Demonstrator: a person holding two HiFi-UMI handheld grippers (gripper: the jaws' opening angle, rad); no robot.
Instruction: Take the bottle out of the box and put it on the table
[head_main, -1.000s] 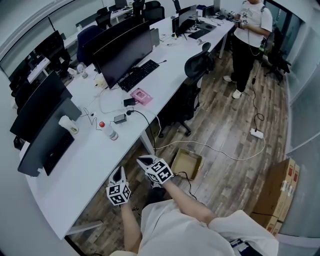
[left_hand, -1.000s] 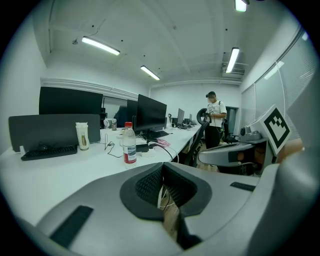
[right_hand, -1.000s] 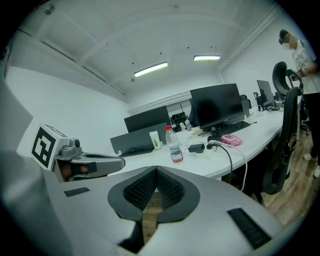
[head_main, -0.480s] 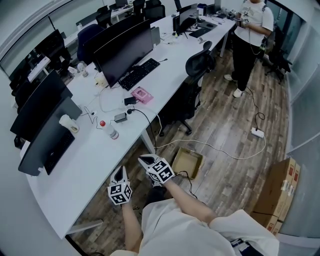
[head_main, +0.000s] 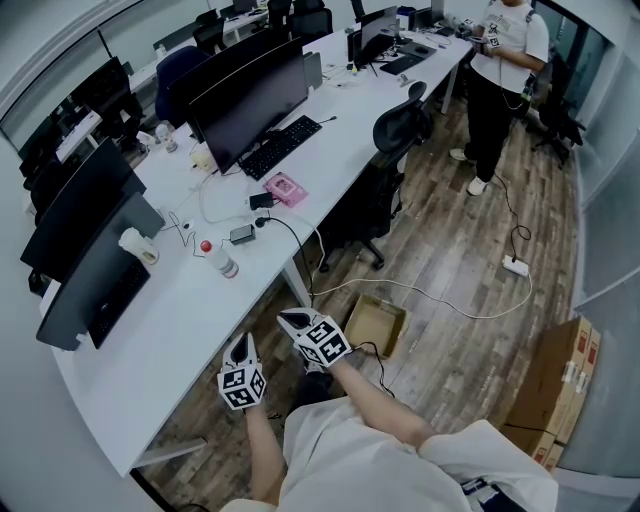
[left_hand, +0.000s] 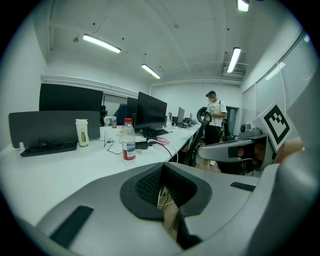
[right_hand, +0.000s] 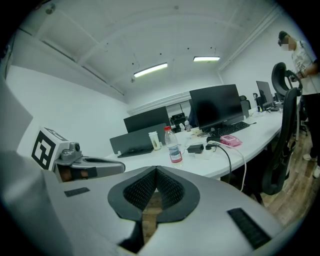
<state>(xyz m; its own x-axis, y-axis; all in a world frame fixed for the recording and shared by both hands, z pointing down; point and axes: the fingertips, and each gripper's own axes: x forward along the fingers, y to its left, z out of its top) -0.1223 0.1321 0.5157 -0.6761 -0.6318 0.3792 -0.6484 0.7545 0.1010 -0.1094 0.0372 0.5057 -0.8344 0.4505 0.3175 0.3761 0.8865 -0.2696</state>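
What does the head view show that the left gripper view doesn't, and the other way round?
Only the head view shows the open cardboard box on the floor beside the table, and the power strip. Only the left gripper view shows the ceiling lights and the left tool's jaws closed together, nothing between them. Both show the red-capped bottle standing on the white table, the monitors and the standing person.

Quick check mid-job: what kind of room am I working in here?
An open-plan office, it seems: a long white desk carries a row of monitors and a keyboard, with a swivel chair alongside.
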